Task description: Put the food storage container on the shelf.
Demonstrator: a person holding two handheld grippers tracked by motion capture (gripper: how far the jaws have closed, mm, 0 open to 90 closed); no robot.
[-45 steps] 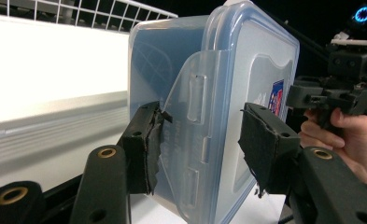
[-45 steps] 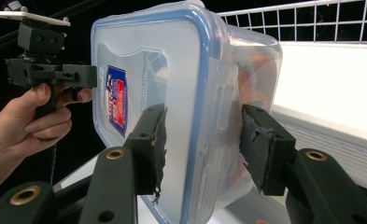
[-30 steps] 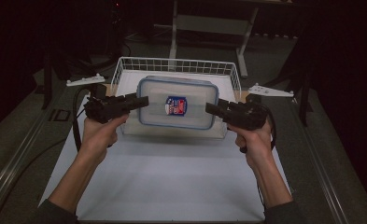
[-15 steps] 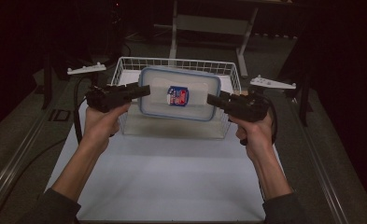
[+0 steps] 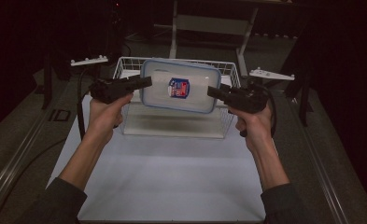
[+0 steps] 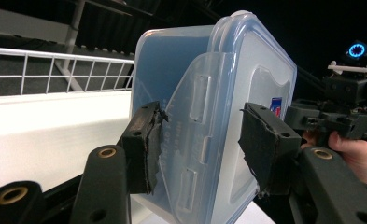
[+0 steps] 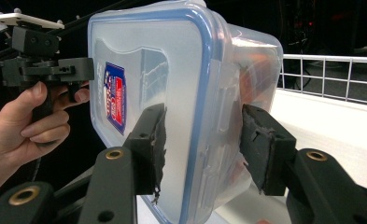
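- Plastic container, blue-rimmed lid, held in the air over the wire basket at the desk's far edge; left gripper and right gripper at its two ends. Red-blue label, text unreadable.
- Left gripper view: jaws part-closed across the lid latch.
- Right gripper view: jaws pinch the lid rim.
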